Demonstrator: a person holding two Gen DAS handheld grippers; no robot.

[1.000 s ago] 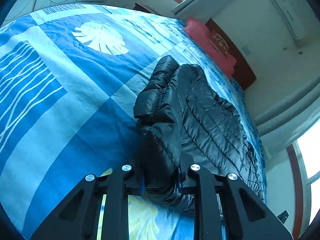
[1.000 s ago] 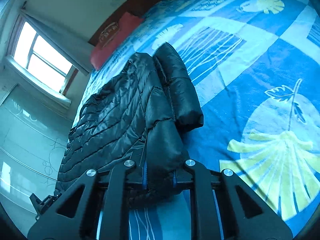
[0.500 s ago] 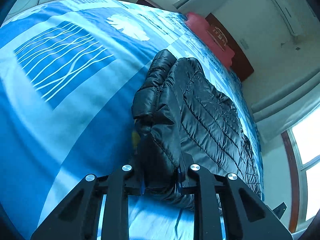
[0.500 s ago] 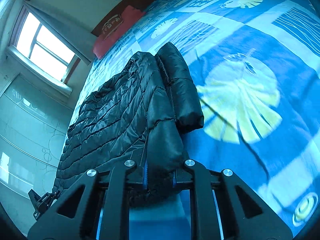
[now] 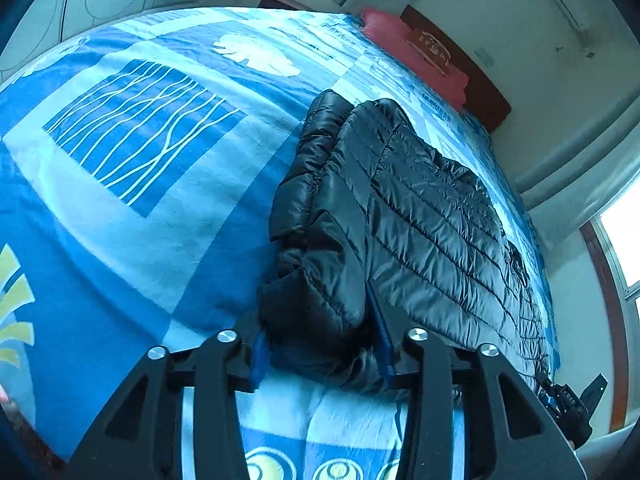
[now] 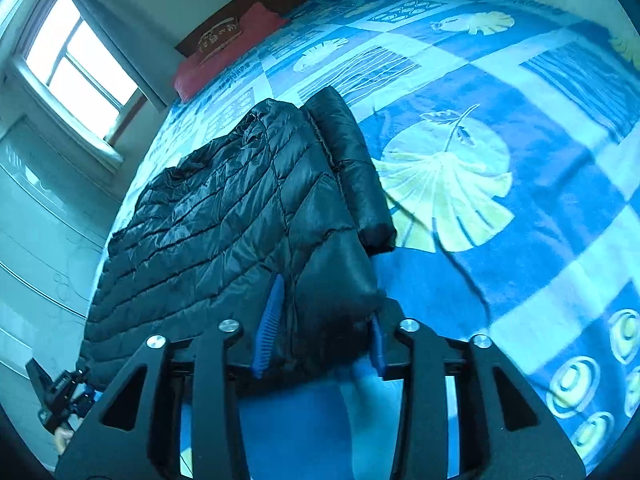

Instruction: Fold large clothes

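Note:
A black quilted puffer jacket (image 5: 420,216) lies folded on the blue patterned bed cover (image 5: 140,152), a sleeve along its edge. My left gripper (image 5: 320,354) has its jaws parted wider than before, with the jacket's near corner still between the blue pads. In the right wrist view the same jacket (image 6: 224,216) lies to the left. My right gripper (image 6: 320,340) also has parted jaws around the jacket's other near corner, with a gap beside the left pad (image 6: 270,320).
A red pillow (image 5: 416,56) and dark headboard (image 5: 480,92) are at the far end of the bed. A window (image 6: 76,64) is on the wall. Each gripper shows at the edge of the other's view (image 5: 568,404) (image 6: 60,396).
Both grippers have lowered the jacket's folded edge onto the bed and their jaws have spread apart, loosening their hold on the fabric.

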